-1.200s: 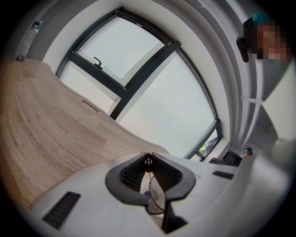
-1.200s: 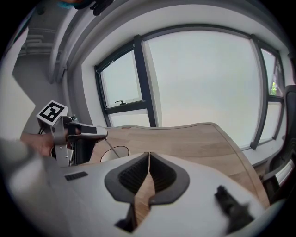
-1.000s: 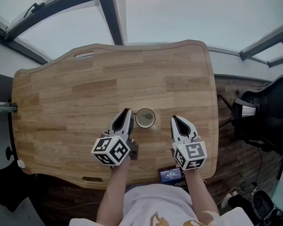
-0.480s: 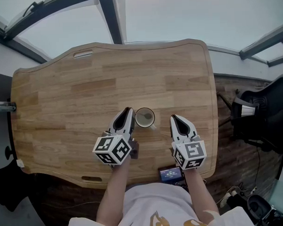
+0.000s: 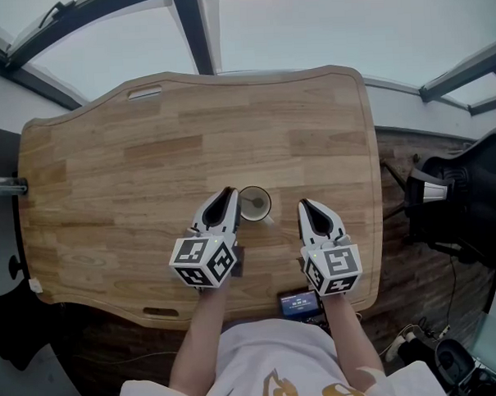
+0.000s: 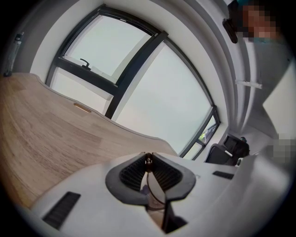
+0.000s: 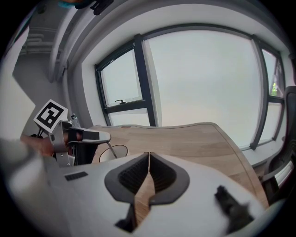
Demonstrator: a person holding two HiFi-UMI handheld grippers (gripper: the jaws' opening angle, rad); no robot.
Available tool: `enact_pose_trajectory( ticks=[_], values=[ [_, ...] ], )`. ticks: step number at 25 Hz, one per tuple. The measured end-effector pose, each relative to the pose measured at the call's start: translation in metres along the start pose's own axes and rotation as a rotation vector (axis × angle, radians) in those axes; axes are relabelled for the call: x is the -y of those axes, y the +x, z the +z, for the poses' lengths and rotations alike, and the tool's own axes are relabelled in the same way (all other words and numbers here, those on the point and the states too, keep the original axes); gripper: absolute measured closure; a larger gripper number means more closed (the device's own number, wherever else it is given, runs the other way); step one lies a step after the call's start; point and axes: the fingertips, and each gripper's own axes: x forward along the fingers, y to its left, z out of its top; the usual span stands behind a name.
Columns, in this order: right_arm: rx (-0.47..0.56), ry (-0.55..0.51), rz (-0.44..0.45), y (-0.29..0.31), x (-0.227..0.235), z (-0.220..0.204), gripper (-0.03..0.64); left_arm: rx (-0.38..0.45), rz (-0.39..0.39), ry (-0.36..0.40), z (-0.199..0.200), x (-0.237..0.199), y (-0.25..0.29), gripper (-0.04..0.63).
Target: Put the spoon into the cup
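Note:
A pale cup [image 5: 255, 203] stands on the wooden table [image 5: 132, 173], a little in front of its middle. In the right gripper view a thin metal spoon [image 7: 111, 150] slants from the cup [image 7: 114, 153] up to my left gripper's tip. My left gripper [image 5: 228, 192] sits against the cup's left side, shut, with the spoon's small dark end [image 6: 148, 160] pinched between its pads. My right gripper [image 5: 304, 204] hovers to the right of the cup, clear of it and shut with nothing in it [image 7: 149, 153].
A small device with a lit screen [image 5: 299, 305] lies at the table's near edge between my arms. A black chair [image 5: 470, 200] stands off the table's right side. Large windows run beyond the far edge.
My left gripper has edged right and slightly forward, closer to the cup. The right gripper and the cup have hardly moved.

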Motion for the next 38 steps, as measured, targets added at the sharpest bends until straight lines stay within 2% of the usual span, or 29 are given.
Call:
enact_pose_trajectory(
  ticks=[15,21,26,30,34,38],
  values=[
    [0.003,0.000,0.001,0.001,-0.001,0.002,0.584,0.003,-0.029,0.019,-0.003,0.003,0.002,0.543],
    [0.011,-0.004,-0.005,-0.004,-0.002,0.005,0.584,0.008,-0.014,0.026,-0.002,0.002,-0.001,0.531],
    [0.027,-0.007,-0.014,-0.011,-0.004,0.010,0.584,0.074,-0.009,0.050,0.013,0.004,-0.009,0.483],
    [0.046,-0.013,-0.021,-0.020,-0.007,0.017,0.584,0.120,0.008,0.078,0.026,0.005,-0.020,0.477],
    [0.069,-0.019,-0.025,-0.030,-0.012,0.022,0.584,0.143,-0.002,0.105,0.033,0.013,-0.033,0.542],
    [0.102,-0.035,-0.033,-0.042,-0.020,0.030,0.584,0.142,0.021,0.182,0.034,0.022,-0.046,0.566]
  ],
)
